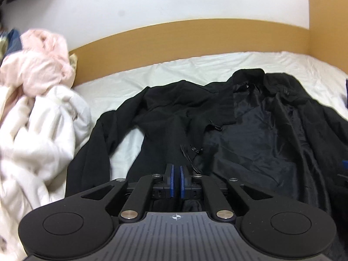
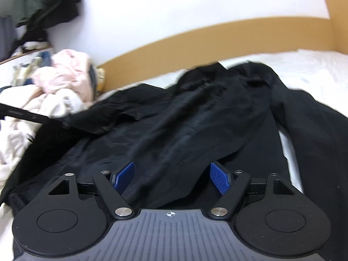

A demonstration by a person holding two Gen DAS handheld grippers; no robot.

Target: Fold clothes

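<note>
White sheeting is covering the bed (image 1: 121, 80), and the black coat (image 1: 250, 130) is lying spread across its middle, collar toward the wooden headboard (image 1: 195, 34), front open so the shiny lining is showing. A heap of pale laundry (image 1: 32, 113) is sitting along the bed's left edge, well apart from the collar but just beside one sleeve.

Judging by its folds, the coat is looking soft, floppy and fairly heavy, with a slippery lining likely to slide; taking hold at the thicker hem or front edge seems safest.

Over the hem, the left tool (image 1: 176, 181) is hovering with its pads nearly together, gripping nothing visible. Lower on the coat, the right tool (image 2: 171, 177) is standing wide, cloth lying between the pads but not pinched.
</note>
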